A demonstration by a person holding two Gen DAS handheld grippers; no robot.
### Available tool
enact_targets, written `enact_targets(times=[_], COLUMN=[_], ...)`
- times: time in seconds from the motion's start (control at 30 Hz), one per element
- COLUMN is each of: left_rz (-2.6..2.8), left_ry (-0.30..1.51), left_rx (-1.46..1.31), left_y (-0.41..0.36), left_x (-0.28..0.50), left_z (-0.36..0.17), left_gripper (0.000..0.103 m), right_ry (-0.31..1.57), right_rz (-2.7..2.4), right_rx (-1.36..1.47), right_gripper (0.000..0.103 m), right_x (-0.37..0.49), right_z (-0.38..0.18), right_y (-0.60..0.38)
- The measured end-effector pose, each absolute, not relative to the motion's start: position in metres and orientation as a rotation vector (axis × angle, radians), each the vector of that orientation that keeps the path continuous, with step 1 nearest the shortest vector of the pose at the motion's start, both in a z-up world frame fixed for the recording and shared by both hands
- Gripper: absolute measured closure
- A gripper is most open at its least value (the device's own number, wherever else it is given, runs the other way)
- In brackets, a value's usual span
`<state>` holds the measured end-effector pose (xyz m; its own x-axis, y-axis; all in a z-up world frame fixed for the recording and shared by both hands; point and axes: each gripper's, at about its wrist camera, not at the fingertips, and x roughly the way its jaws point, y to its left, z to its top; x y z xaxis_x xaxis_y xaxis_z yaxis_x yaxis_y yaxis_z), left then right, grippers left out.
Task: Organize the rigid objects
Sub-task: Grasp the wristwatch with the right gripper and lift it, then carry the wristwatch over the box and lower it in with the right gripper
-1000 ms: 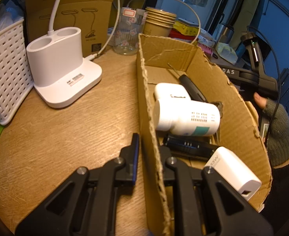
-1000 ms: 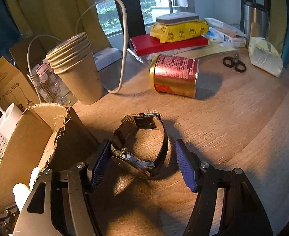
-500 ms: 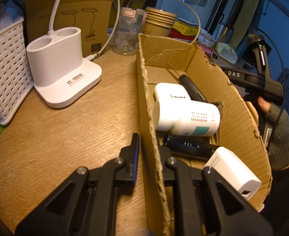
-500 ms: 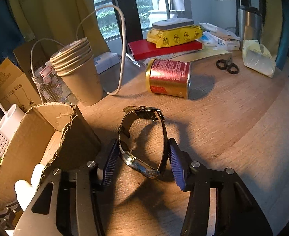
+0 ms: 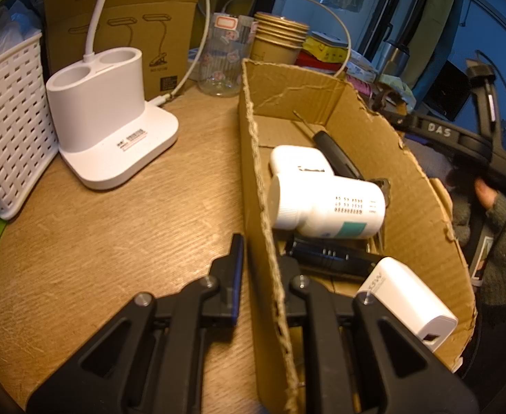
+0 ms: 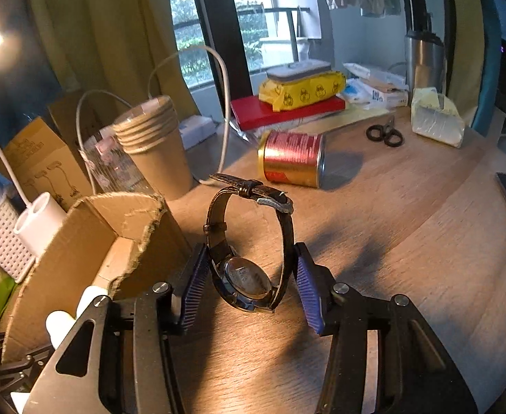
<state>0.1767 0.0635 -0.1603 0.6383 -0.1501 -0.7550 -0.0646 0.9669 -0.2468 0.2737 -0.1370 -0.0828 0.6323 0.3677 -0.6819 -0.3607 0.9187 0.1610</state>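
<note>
In the left wrist view the left gripper (image 5: 258, 265) is clenched on the near wall of the box (image 5: 422, 207), one finger outside on the table (image 5: 98, 241) and the other inside, so the torn cardboard edge runs up between them. Inside the box lie a white bottle (image 5: 325, 207) on its side, a white case (image 5: 299, 160) behind and touching it, a black screwdriver (image 5: 337, 153) slanting toward the far corner, a flat black device (image 5: 332, 258) under the bottle, and a white charger (image 5: 408, 305) against the right wall near the front. To the left of the box stands a white lamp base (image 5: 110, 131) with its cord rising from it, with a white basket (image 5: 6, 120) at the frame's left edge. Behind are a brown carton (image 5: 122, 24), a clear glass (image 5: 223, 63) and a stack of paper cups (image 5: 279, 39). At the right edge a person's hand (image 5: 485, 193) holds the other black gripper. In the right wrist view the right gripper (image 6: 249, 283) grasps the watch (image 6: 249, 241): its blue pads press the strap on both sides, the dial faces the camera and the buckled loop stands upright, clear of the table, just right of the box (image 6: 80, 252). Its jaws have just been closing, with the watch between them. Beyond lie a red-and-gold can (image 6: 292, 158) on its side, scissors (image 6: 385, 134), a red book (image 6: 287, 112) under a yellow pack (image 6: 303, 89), and a steel flask (image 6: 425, 58).
</note>
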Motion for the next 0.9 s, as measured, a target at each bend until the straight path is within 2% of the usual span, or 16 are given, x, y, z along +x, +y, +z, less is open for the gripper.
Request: enact_targets(times=[0.47, 0.9], left_rz=[-0.049, -0.049], left_ry=[0.88, 0.88], left_rx=[-0.262, -0.262], left_y=[0.063, 0.063], left_x=[0.177, 0.177], left_z=[-0.16, -0.16], left_gripper=[0.09, 0.09], right_ry=[0.641, 0.653], right_rz=[0.528, 0.613], right_rx=[0.03, -0.021], right_gripper=[0.051, 0.051], right_x=[0.215, 0.177], right_z=[-0.024, -0.028], right_y=[-0.131, -0.107])
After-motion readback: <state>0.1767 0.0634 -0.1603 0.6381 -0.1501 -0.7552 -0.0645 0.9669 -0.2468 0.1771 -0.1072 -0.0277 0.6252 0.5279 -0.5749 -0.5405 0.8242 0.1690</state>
